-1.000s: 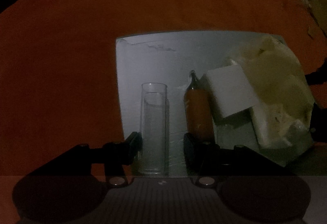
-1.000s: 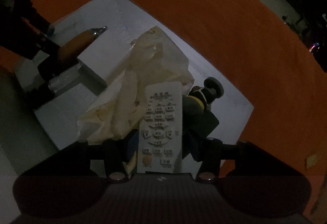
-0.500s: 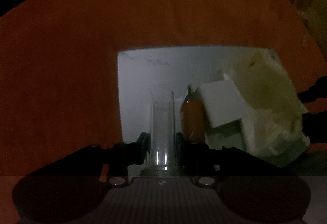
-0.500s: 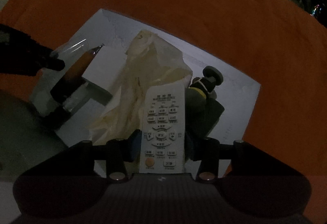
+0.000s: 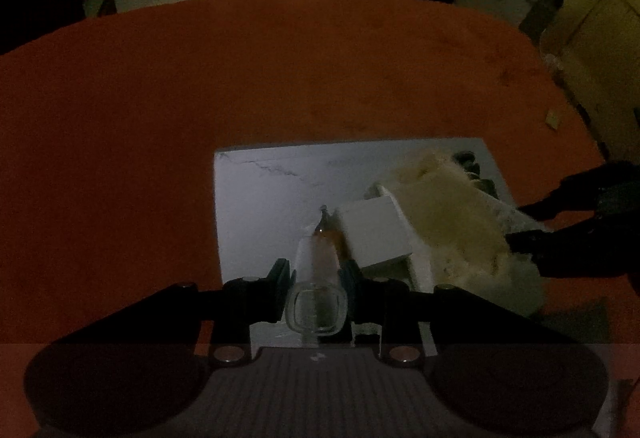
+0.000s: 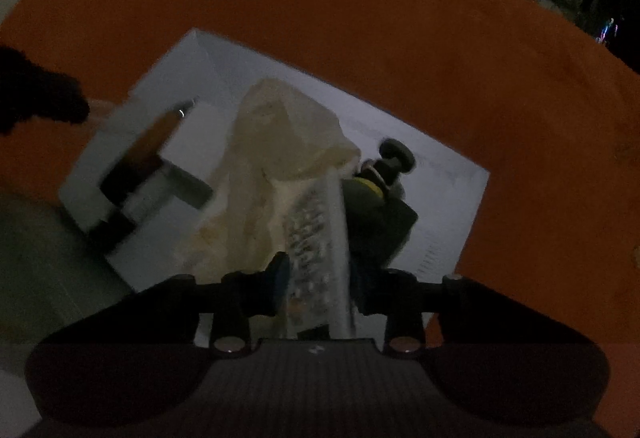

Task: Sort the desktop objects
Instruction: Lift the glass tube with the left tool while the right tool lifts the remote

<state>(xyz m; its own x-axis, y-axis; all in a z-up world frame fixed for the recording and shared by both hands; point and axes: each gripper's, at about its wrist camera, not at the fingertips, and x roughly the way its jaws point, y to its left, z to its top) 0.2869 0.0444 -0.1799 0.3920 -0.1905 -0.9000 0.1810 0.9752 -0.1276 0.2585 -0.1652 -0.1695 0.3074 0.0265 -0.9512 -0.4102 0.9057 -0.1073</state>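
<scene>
My left claw (image 5: 316, 274) is clamped on the clear glass tube (image 5: 316, 302), low in the frame's centre, over the white board (image 5: 260, 198). Right of it lie an amber bottle (image 5: 334, 238), a white box (image 5: 376, 234) and crumpled paper (image 5: 452, 226). My right claw (image 6: 318, 274) is closing on the white remote (image 6: 316, 238), tilted on edge between its fingers at bottom centre.

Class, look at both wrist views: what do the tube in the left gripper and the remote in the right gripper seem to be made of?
Tube: clear glass or hard plastic, glossy; the tray shows through its wall and its rim glints.
Remote: matte white plastic, probably; a flat, stiff body with rows of small keys, blurred here.
</scene>
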